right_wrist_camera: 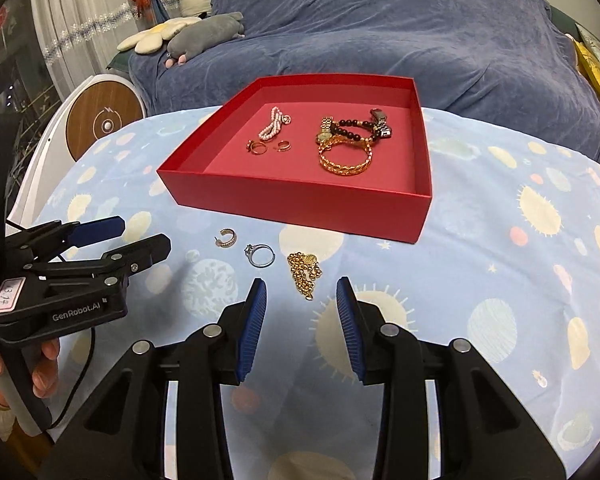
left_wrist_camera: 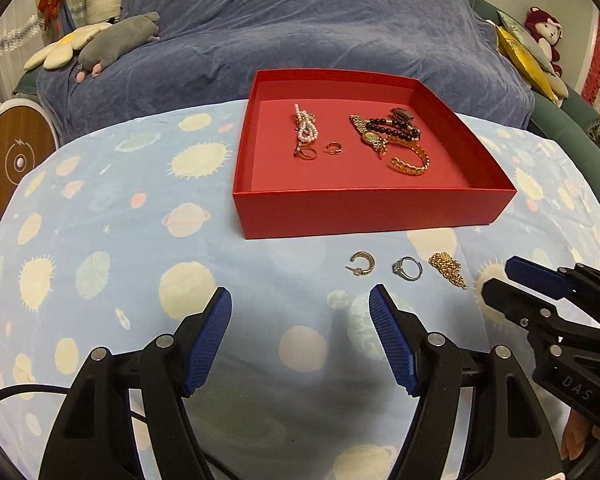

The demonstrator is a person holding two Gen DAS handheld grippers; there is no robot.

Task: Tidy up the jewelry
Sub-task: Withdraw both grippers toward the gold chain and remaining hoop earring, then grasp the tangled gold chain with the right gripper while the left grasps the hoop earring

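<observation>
Lining up: gold chain [right_wrist_camera: 305, 276] lies just ahead of the right gripper [right_wrist_camera: 301, 328], long axis running toward the jaws (nearest arm, clearly).
Right jaws: wide apart, holding nothing.
Left gripper [left_wrist_camera: 300, 336]: jaws spread, empty; hoop earring [left_wrist_camera: 361, 263] and silver ring [left_wrist_camera: 407, 269] ahead-right on the bench.
Red box [right_wrist_camera: 300, 204]: bracelets, watch, pearls, rings inside.

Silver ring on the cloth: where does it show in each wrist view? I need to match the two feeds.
Left wrist view: the silver ring lies right of centre, between the hoop earring and the gold chain.
Right wrist view: the ring lies left of centre, up-left of the right tool.
Shared landmark: the red box, just behind the ring in both.
</observation>
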